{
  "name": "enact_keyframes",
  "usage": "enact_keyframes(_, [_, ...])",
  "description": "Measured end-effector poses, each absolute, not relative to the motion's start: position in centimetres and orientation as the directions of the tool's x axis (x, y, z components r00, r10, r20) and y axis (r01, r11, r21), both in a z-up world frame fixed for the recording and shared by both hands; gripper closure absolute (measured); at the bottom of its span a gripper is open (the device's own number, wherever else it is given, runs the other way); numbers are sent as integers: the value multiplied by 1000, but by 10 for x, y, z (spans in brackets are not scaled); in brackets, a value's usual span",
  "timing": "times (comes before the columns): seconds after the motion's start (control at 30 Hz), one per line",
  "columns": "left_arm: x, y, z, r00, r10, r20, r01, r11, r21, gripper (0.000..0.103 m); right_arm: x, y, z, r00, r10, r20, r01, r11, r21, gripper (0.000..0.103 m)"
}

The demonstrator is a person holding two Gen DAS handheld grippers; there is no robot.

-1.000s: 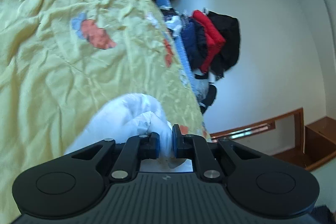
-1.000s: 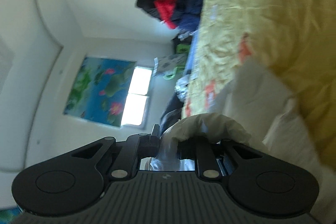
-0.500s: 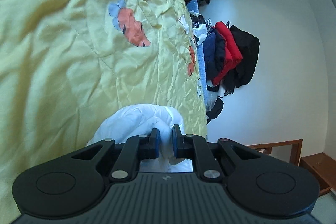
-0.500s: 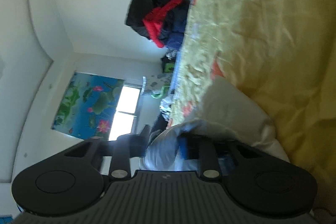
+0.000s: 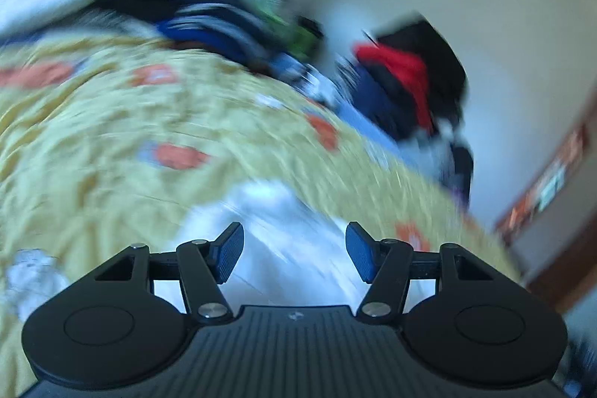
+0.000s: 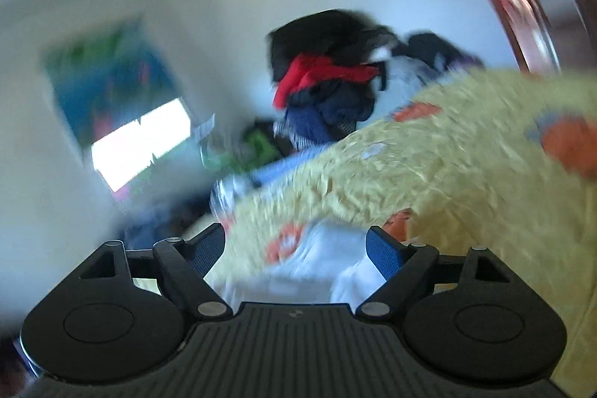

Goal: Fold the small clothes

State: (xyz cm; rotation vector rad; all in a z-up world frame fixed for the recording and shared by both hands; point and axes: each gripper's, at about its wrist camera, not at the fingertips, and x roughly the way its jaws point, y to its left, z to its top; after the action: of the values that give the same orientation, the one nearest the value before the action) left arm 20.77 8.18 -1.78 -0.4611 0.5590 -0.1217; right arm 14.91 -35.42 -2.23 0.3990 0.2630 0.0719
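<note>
Claws: left claw (image 5: 294,256), right claw (image 6: 296,250) just opening, unloaded | white garment (image 5: 283,230) lying below on yellow bedspread (image 5: 93,137)

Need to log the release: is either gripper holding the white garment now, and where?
Nothing is held. Left gripper and right gripper have just opened; white garment lies free.
</note>
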Motion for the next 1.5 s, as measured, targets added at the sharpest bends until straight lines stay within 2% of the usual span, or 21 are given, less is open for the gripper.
enact_keyframes(0.1, [202,21,-18,844,-229,-485,85,950,-301,43,157,-310,-18,953,111,-283,-49,975,215,27])
enact_keyframes(0.2, [206,-20,-22,832,-236,-502,141,965,-220,43,177,-277,-18,942,108,-319,-79,992,102,28])
enact_keyframes(0.3, [221,-49,-31,834,-166,-526,130,986,-105,43,194,-255,-21,934,112,-340,-121,993,-4,30])
enact_keyframes(0.37, [235,-58,-42,838,-102,-537,98,994,-37,43,210,-251,-28,920,116,-373,-132,991,-17,30])
enact_keyframes(0.47, [249,-56,-56,828,-63,-557,75,997,-2,39,219,-250,-40,901,107,-420,-120,993,-6,32])
enact_keyframes(0.53, [254,-53,-64,831,-60,-553,59,998,-20,32,226,-258,-49,893,119,-434,-113,993,40,30])
enact_keyframes(0.63, [264,-52,-76,838,-51,-543,56,998,-8,22,240,-268,-65,885,136,-445,-98,989,107,25])
enact_keyframes(0.73, [273,-45,-87,843,-79,-533,68,997,-39,19,249,-273,-79,886,139,-442,-86,987,139,20])
enact_keyframes(0.8, [276,-42,-91,844,-88,-529,62,996,-67,18,255,-277,-85,883,157,-442,-87,981,175,19])
enact_keyframes(1.07, [259,-40,-89,853,-85,-514,74,996,-42,18,242,-288,-80,878,175,-445,-70,967,244,20])
enact_keyframes(1.2, [224,-32,-75,877,-103,-469,76,994,-75,18,192,-315,-61,910,192,-368,-36,920,391,19])
enact_keyframes(1.4, [161,-41,-61,911,-135,-391,115,991,-75,18,108,-347,-50,951,72,-301,53,920,389,18])
enact_keyframes(1.5, [136,-49,-60,912,-157,-379,147,988,-56,18,81,-366,-52,951,-6,-309,128,918,376,10])
